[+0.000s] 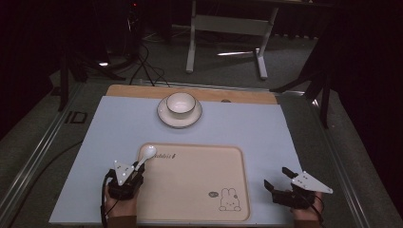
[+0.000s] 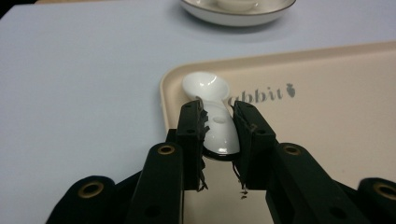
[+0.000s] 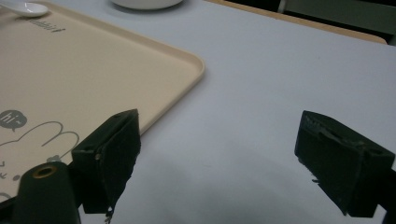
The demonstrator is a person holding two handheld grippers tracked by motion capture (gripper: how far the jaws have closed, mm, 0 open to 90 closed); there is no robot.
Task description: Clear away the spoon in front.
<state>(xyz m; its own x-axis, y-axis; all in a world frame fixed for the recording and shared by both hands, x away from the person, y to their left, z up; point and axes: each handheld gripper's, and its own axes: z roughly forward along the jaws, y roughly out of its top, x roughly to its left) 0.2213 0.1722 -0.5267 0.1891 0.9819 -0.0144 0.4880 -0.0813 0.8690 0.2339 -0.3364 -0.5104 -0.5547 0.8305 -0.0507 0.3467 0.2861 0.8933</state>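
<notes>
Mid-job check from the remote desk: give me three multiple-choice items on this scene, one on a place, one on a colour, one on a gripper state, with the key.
1. Where does the spoon lie?
A. in the bowl
B. at the tray's near-left corner
C. at the tray's far-left corner

2. What colour is the tray?
A. beige
B. green
C. black

3. How does the left gripper stand?
A. wide open over bare table
B. shut on the spoon's handle
C. shut on the saucer's rim

Key: 1 C, the spoon's head rests on the tray's far-left corner in the high view. 2 A, beige surface with a rabbit drawing. 3 B, both pads press the white handle in the left gripper view.
</notes>
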